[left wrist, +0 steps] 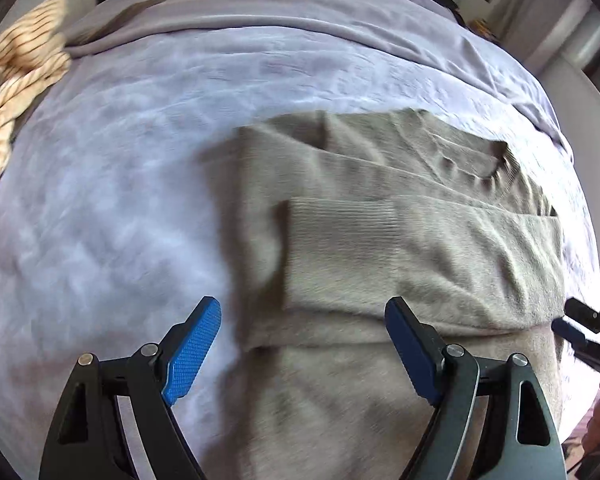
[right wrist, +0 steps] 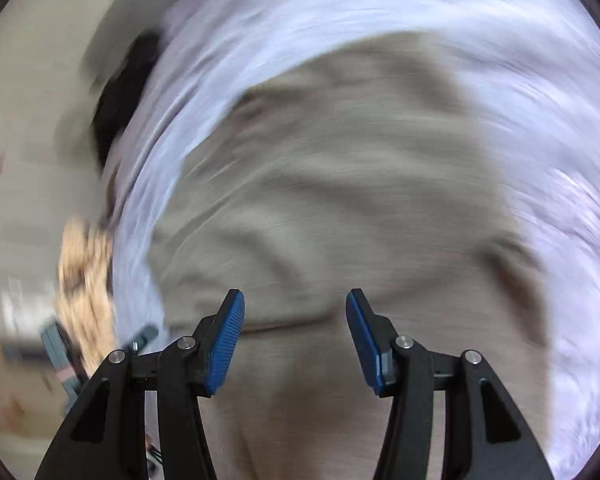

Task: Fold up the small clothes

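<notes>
A grey-beige knit sweater (left wrist: 400,240) lies on a lilac bedsheet (left wrist: 120,200), with a ribbed-cuff sleeve folded across its body. My left gripper (left wrist: 302,312) hovers above the sweater's left side, its blue pads wide apart and nothing between them. The right gripper shows at the right edge of the left wrist view as a dark tip (left wrist: 580,332). In the blurred right wrist view my right gripper (right wrist: 294,304) stands open over the sweater (right wrist: 340,200), its pads clear of the cloth.
A cream garment with brown stripes (left wrist: 16,92) lies bunched at the left edge of the bed, also seen as a tan blur (right wrist: 86,276). A dark object (right wrist: 120,100) sits beyond the sheet's far edge. Pale walls surround the bed.
</notes>
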The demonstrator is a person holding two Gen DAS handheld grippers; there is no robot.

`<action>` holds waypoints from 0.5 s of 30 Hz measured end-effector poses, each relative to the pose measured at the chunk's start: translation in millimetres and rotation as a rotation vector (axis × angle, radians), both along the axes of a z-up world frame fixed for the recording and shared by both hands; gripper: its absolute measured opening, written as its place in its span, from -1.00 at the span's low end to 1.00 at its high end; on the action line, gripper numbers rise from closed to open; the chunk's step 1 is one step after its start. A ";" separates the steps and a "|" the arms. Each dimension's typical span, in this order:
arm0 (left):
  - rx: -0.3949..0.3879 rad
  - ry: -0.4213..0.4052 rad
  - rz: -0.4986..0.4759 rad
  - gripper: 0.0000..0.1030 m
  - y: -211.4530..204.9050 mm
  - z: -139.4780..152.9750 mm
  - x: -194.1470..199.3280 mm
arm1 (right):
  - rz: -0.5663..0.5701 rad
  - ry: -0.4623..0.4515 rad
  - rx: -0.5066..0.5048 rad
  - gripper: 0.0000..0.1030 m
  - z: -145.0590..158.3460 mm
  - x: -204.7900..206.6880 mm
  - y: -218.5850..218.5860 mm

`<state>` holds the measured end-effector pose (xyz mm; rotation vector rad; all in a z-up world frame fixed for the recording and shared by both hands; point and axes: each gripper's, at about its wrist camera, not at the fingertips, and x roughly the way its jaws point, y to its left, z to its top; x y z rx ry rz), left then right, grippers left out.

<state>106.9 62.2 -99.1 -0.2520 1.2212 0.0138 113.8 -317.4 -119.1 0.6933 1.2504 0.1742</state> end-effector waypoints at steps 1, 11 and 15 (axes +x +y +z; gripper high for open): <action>0.002 0.000 -0.009 0.65 -6.1 -1.9 3.8 | -0.069 0.028 0.017 0.11 -7.4 -5.2 -22.3; 0.093 0.082 -0.068 0.65 -45.2 -34.8 21.8 | -0.349 -0.043 0.282 -0.16 -34.6 -0.3 -97.1; 0.103 0.087 -0.077 0.65 -54.1 -33.7 21.4 | -0.326 -0.089 0.220 -0.82 -24.8 -0.8 -86.2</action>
